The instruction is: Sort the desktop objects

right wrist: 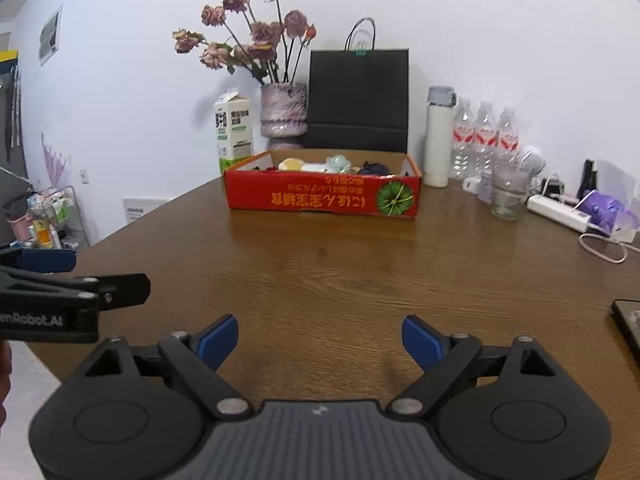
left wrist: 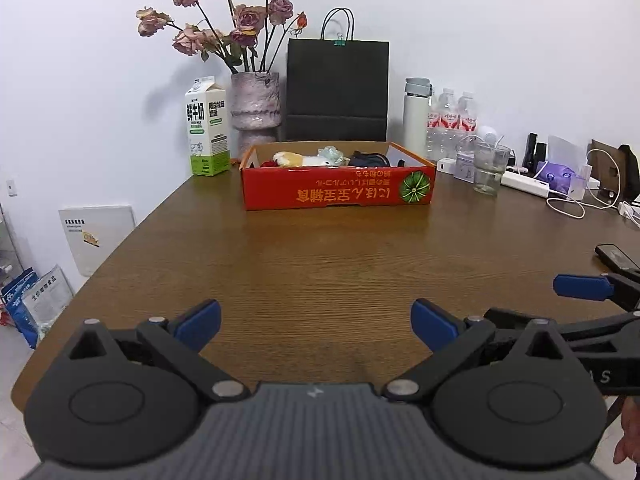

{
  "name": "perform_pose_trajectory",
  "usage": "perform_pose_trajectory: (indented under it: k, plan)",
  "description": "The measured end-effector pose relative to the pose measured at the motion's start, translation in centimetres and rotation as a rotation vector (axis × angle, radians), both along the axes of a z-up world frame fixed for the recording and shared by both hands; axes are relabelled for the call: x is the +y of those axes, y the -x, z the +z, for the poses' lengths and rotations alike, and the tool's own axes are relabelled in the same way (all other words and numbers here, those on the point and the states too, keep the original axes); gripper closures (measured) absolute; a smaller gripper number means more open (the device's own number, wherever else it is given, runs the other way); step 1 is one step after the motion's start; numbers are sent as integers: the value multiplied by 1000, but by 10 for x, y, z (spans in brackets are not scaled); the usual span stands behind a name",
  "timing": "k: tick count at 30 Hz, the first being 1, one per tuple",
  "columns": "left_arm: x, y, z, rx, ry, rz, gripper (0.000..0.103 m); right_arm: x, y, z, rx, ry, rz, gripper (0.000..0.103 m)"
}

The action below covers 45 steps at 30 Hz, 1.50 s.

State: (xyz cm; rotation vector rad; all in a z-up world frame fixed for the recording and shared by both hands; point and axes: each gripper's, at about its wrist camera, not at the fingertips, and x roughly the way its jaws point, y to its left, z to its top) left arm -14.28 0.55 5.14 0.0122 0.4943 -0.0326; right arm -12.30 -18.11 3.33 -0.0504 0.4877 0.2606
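A red cardboard box [left wrist: 336,192] [right wrist: 320,200] stands at the far middle of the brown table [left wrist: 320,272] [right wrist: 340,280]. Inside it lie a yellow and white soft toy [left wrist: 292,159] [right wrist: 294,165], a pale green item [left wrist: 330,154] [right wrist: 340,162] and a dark bundle [left wrist: 370,159] [right wrist: 374,169]. My left gripper [left wrist: 316,326] is open over the near table edge, nothing between its blue pads. My right gripper [right wrist: 320,342] is open too, also empty. Each gripper shows at the side of the other's view, the right gripper [left wrist: 584,286] and the left gripper [right wrist: 48,260].
Behind the box stand a milk carton [left wrist: 207,128], a vase of dried roses [left wrist: 256,108], a black paper bag [left wrist: 338,88], a white flask [left wrist: 416,116], water bottles [left wrist: 452,120] and a glass [left wrist: 490,168]. A power strip [left wrist: 524,184] with cables lies right. A dark phone [right wrist: 630,324] lies near right.
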Motion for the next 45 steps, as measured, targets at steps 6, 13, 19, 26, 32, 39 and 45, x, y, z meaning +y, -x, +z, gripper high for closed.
perform_pose_trajectory:
  k: [6,13,19,26,32,39,45]
  plan:
    - [6,-22,-18,81,33,40,0,-4,-20,-12,41,-27,-29,15]
    - [15,-58,-38,142,10,71,0,-4,-55,-30,104,-5,-63,15]
    - [12,-87,-48,161,-27,50,0,3,-86,-37,123,31,-54,14]
    - [13,-122,-50,181,-25,68,0,14,-126,-39,136,38,-51,13]
    - [16,-150,-52,208,-5,80,0,22,-152,-42,166,50,-34,13]
    - [16,-164,-55,219,3,89,0,24,-174,-46,190,40,-49,12]
    - [16,-169,-57,216,6,103,0,21,-183,-48,205,37,-71,1]
